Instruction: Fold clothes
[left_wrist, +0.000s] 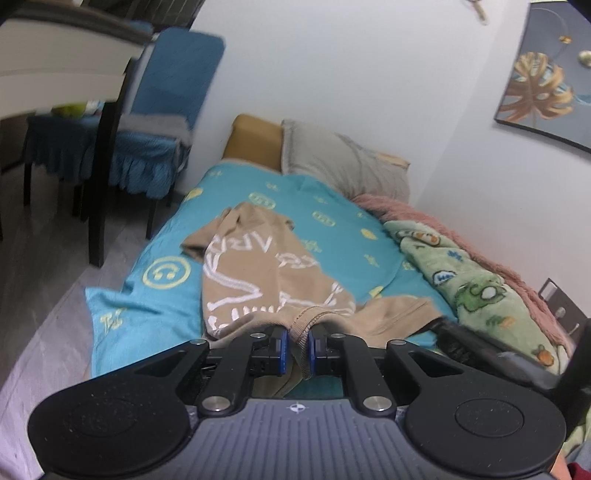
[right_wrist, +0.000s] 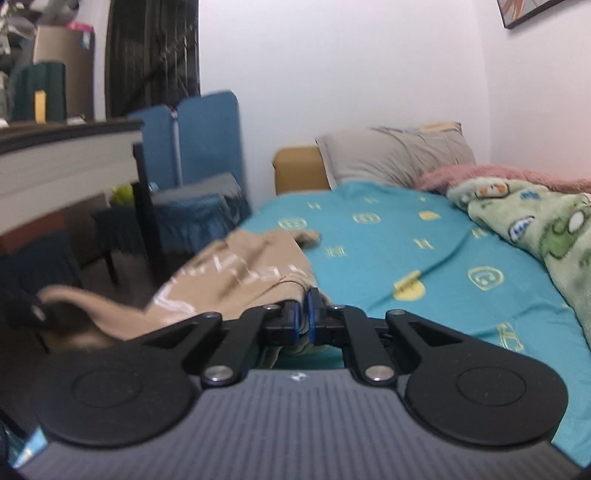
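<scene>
**Inspector:** Folding is barely begun. Your left gripper (left_wrist: 296, 350) is clamped on the ribbed hem of the tan shirt (left_wrist: 258, 266); your right gripper (right_wrist: 303, 314) is clamped on another edge of it.

**Operator:** And the shirt itself?

**Inspector:** It sits centre frame in the left view, on the teal sheet (left_wrist: 332, 221), crumpled, white lettering creased, one sleeve bunched. No tidy fold shows. I judge that spreading and every fold remain.
</scene>
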